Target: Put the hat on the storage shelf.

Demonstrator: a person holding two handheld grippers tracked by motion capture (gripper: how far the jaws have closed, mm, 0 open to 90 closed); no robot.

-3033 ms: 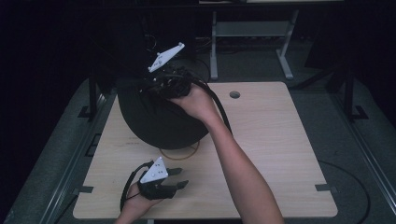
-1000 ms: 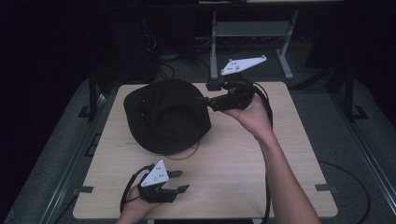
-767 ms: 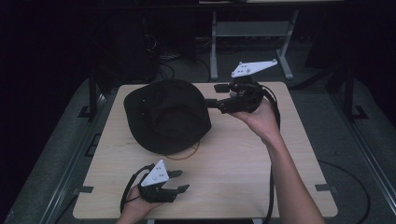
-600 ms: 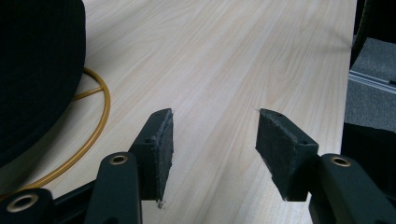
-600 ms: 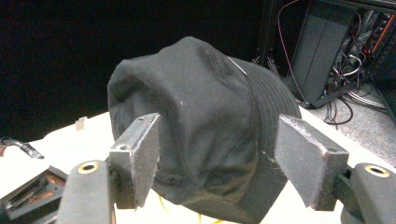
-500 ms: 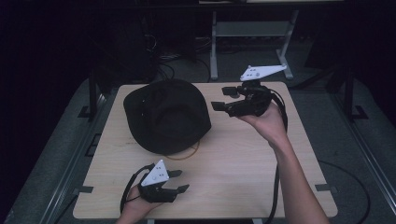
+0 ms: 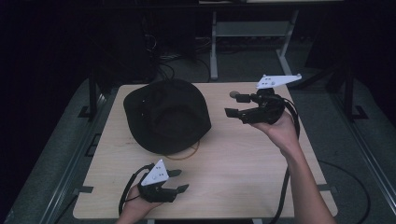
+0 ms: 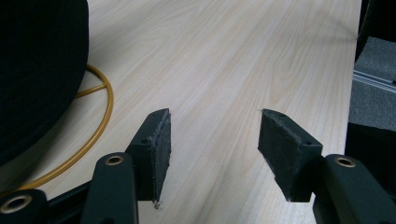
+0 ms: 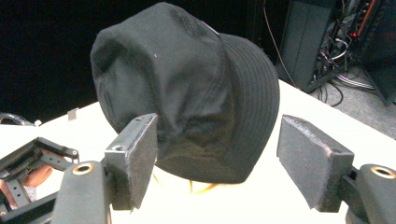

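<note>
A black bucket hat [image 7: 166, 116] lies on the wooden table [image 7: 243, 163] at the back left, over a thin yellow ring [image 7: 189, 153]. My right gripper [image 7: 232, 105] hovers just right of the hat and points at it, open and empty; its jaws have just been opening. Through the right gripper view the hat [image 9: 187, 84] stands beyond the open gripper [image 9: 219, 156]. My left gripper [image 7: 180, 180] rests near the front edge, open, nothing between its pads. The left gripper view has the hat's edge [image 8: 37, 70] and the ring [image 8: 100, 121] left of the gripper [image 8: 212, 144].
A round cable hole [image 7: 233, 94] sits in the tabletop behind the right gripper. A metal stand [image 7: 215, 46] and cables are beyond the far edge. Bare wood stretches across the table's middle and right [image 7: 261, 177]. The left gripper [image 9: 28, 163] appears low left in the right gripper view.
The right gripper let go of the hat and drew away to the right and a little down. The hat has settled on the table. The left gripper stayed put.
</note>
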